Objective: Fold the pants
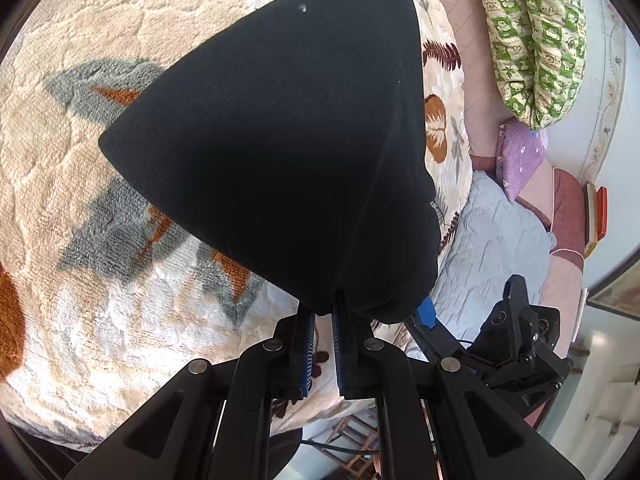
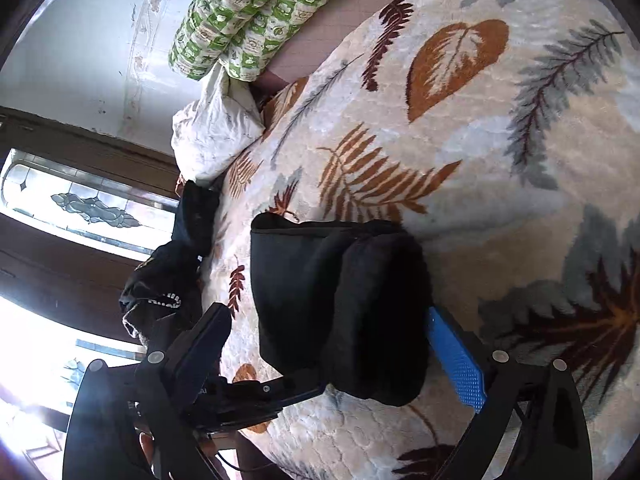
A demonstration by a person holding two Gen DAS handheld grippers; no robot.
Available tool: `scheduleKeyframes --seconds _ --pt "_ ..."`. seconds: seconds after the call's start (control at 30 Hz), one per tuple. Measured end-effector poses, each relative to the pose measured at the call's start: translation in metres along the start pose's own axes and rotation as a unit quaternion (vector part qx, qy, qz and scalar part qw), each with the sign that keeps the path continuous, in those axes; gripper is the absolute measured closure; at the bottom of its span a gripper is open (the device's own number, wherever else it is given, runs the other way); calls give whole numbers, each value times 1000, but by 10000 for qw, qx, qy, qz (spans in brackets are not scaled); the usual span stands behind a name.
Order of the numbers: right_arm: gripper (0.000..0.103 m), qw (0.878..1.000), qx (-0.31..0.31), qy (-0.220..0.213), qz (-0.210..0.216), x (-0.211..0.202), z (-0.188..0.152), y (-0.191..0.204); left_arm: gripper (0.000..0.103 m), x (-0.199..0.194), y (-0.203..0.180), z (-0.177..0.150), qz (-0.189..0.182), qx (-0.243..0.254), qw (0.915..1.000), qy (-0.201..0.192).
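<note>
The black pants (image 1: 280, 152) are folded into a thick bundle and hang from my left gripper (image 1: 324, 312), which is shut on their edge and holds them above the leaf-patterned blanket (image 1: 80, 200). In the right wrist view the same bundle (image 2: 340, 304) sits between the wide-open fingers of my right gripper (image 2: 332, 320), next to its blue pad (image 2: 456, 360). The right gripper also shows in the left wrist view (image 1: 516, 340), low at the right. The left gripper's body shows in the right wrist view (image 2: 256, 396) under the bundle.
A green patterned pillow (image 1: 536, 40) and a purple cushion (image 1: 520, 156) lie at the bed's far side. A light blue quilt (image 1: 492, 248) lies beside the blanket. A white pillow (image 2: 216, 128) and dark clothes (image 2: 172, 280) lie at the bed edge near a door.
</note>
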State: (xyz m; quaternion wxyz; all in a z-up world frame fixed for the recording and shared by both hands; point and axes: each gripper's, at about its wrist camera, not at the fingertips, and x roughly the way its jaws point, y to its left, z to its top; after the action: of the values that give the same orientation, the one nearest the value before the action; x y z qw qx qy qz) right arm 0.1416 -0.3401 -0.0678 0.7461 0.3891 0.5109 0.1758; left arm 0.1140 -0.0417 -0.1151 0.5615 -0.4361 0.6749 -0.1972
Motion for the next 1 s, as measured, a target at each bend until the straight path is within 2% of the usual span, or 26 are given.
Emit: scheduleKeyframes --seconds 0.03,0.1,0.17,0.2,0.23,0.27,0.5,0.63,0.73,0.8,0.83,0.87,0.93,1.0 --pt "9 10000 -44 8 70 2 0 3 97 0 0 0 1 -4 10000 -3" --pt "21 9998 -111 130 -47 11 2 6 96 0 0 0 -4 -16 10000 1" --pt "52 9995 -131 255 -129 21 2 6 96 0 0 0 4 -20 10000 5" --pt "63 9994 -117 273 -183 25 3 5 96 0 1 1 8 -32 10000 3" --pt "89 9993 -119 290 -210 29 5 3 96 1 1 1 22 -55 10000 -11" --pt "96 9992 -122 309 -238 31 6 1 96 0 0 2 40 -72 10000 -22" --pt "96 9994 -300 38 183 -6 -10 3 96 -8 -10 -5 87 219 9995 -217" --pt "95 9996 -169 143 -168 6 -17 -23 96 6 3 -4 201 -14 9998 0" --pt "84 9987 -215 249 -391 18 -17 -34 96 7 10 -2 190 -111 9997 53" --pt "78 9998 -12 163 -116 11 -18 -38 96 0 6 -4 162 -8 9999 39" --pt "70 9998 78 143 145 5 -19 -38 96 -4 2 -5 186 105 9998 -16" --pt "58 9994 102 84 318 -2 -21 -36 96 -9 -2 -7 173 199 9996 -54" --pt "45 9994 -45 -47 341 -16 -31 -29 95 -14 -6 -6 115 309 9994 -92" --pt "46 9995 -218 -16 225 -18 -41 -23 95 -13 -9 -3 194 392 9989 -144"
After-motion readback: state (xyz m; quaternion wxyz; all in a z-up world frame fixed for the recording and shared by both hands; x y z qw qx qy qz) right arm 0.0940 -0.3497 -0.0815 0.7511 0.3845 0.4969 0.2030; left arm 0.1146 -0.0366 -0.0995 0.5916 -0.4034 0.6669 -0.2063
